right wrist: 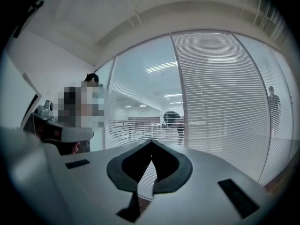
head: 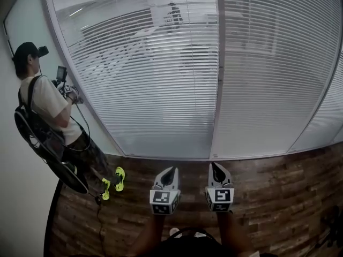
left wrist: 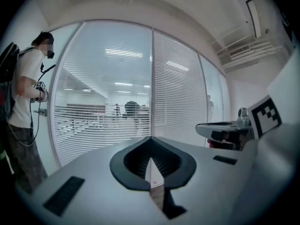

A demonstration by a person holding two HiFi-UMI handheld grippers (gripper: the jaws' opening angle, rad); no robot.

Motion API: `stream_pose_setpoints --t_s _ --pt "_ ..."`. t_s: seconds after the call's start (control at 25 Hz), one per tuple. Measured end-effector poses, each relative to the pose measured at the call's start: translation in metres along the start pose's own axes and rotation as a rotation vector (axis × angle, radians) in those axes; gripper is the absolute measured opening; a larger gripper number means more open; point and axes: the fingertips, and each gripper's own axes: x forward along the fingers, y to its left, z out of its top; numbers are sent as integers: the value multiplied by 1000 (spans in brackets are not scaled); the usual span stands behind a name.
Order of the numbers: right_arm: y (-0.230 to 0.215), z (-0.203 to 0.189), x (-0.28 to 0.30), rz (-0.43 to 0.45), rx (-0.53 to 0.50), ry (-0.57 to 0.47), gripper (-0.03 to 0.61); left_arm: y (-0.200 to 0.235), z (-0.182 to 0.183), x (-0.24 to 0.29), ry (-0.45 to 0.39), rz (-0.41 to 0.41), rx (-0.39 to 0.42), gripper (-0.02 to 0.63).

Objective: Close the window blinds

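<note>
The window blinds [head: 161, 79] hang across a glass wall straight ahead. An upright frame post [head: 217, 68] splits them into a left panel and a right one. Through the slats of the left panel a lit room shows beyond, with railings and a few figures in it. The right panel reads denser and paler, though from the head view I cannot say for sure how its slats are tilted.

Both tongs sit low and side by side, well apart from the blinds, above a floor [head: 278, 197] of dark wooden planks. The left tongs [head: 170, 170] are closed, with their tips meeting and nothing between them (the left gripper view shows the dark pads drawn to a point against the blinds). The right tongs [head: 215, 166] are closed and empty too, with their tips together in the right gripper view. Each has its marker cube facing up toward the head camera, and each shows at the edge of the other's view.

To the left, by the pale wall where the blinds end, stands a person [head: 45, 111] in a dark cap and a pale shirt. This person wears a backpack [head: 32, 133] and yellow-green shoes [head: 119, 178], and holds a small device [head: 61, 74] near the left edge of the blinds.
</note>
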Motion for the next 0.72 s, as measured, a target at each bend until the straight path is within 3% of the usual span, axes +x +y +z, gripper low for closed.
stream_pose_setpoints --t_s 0.32,0.52,0.72 --pt "-11 -6 -7 18 11 9 2 -8 0 4 -10 31 46 -6" --pt "-21 -9 -6 33 12 10 2 -14 1 9 -27 28 10 -6" --pt "-30 -3 7 25 -31 8 2 -7 -3 18 -16 35 -92 -6"
